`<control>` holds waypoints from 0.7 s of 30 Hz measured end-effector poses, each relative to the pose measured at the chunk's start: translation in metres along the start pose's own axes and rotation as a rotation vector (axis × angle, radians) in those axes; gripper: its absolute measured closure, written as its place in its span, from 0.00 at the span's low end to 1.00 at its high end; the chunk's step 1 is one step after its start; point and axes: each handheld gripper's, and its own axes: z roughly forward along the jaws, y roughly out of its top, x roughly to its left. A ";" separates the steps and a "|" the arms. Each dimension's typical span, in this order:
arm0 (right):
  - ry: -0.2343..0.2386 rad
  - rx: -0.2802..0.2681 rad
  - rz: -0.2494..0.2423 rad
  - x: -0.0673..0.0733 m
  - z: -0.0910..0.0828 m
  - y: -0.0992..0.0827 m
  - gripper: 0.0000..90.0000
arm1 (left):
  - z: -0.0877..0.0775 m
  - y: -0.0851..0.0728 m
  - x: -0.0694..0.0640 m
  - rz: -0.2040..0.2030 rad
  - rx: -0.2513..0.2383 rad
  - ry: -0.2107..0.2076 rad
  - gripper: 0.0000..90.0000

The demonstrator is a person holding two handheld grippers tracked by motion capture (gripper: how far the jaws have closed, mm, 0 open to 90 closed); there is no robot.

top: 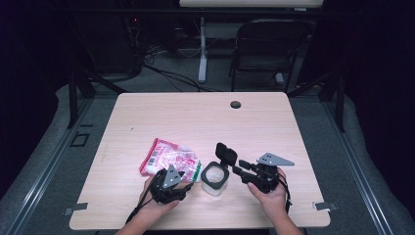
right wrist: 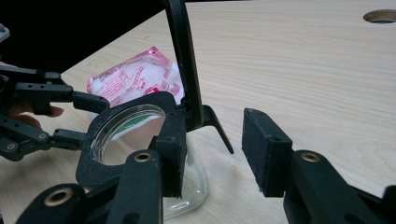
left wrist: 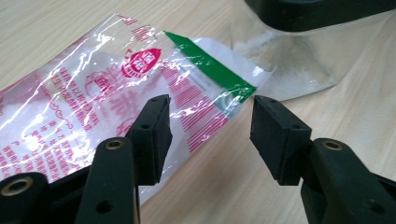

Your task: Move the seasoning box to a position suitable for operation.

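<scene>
A clear plastic bag (top: pixel 169 159) with red print and white contents lies flat on the table, left of centre. To its right stands a clear jar (top: pixel 214 178) with a black rim, its flip lid (top: pixel 226 153) swung upright. My left gripper (top: pixel 190 182) is open at the bag's near corner. In the left gripper view the left gripper (left wrist: pixel 210 135) straddles the green-striped corner of the bag (left wrist: pixel 93 93), pads apart from it, with the jar (left wrist: pixel 299 60) just beyond. My right gripper (right wrist: pixel 212 154) is open at the jar's hinge side. One pad is beside the rim (right wrist: pixel 93 158) and the lid (right wrist: pixel 184 56) rises ahead.
The light wooden table (top: pixel 195 117) has a round cable hole (top: pixel 235 104) near its far edge. A dark chair (top: pixel 266 49) and a desk leg stand beyond the table. In the right gripper view the left gripper (right wrist: pixel 86 120) sits just past the jar.
</scene>
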 end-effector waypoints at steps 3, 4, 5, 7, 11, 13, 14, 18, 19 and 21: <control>0.001 0.000 0.004 0.000 0.000 0.000 0.67 | 0.002 -0.001 0.002 0.009 0.004 0.022 0.55; 0.001 0.001 0.003 0.000 0.000 0.000 0.67 | 0.003 -0.002 0.003 0.017 0.007 0.032 0.55; 0.004 0.004 0.003 0.000 0.000 0.000 0.66 | 0.004 -0.003 0.003 0.023 0.014 0.043 0.56; 0.007 0.009 0.003 0.000 0.000 0.000 0.66 | 0.005 -0.003 0.005 0.017 0.016 0.040 0.57; 0.005 0.003 0.003 0.000 0.000 0.000 0.66 | 0.006 -0.003 0.004 0.037 0.016 0.047 0.63; 0.004 0.000 0.005 0.000 0.000 0.000 0.66 | 0.007 -0.003 0.004 0.044 0.019 0.049 0.65; 0.006 -0.001 0.007 0.000 0.000 0.000 0.66 | 0.008 -0.003 0.004 0.043 0.021 0.048 0.65; 0.006 -0.002 0.005 0.000 0.000 0.000 0.66 | 0.010 -0.003 0.004 0.060 0.025 0.054 0.68; 0.007 -0.002 0.004 0.000 0.000 0.000 0.66 | 0.010 -0.003 0.003 0.065 0.027 0.055 0.69; 0.007 -0.002 0.002 0.000 0.000 0.000 0.66 | 0.011 -0.003 0.003 0.067 0.030 0.054 0.70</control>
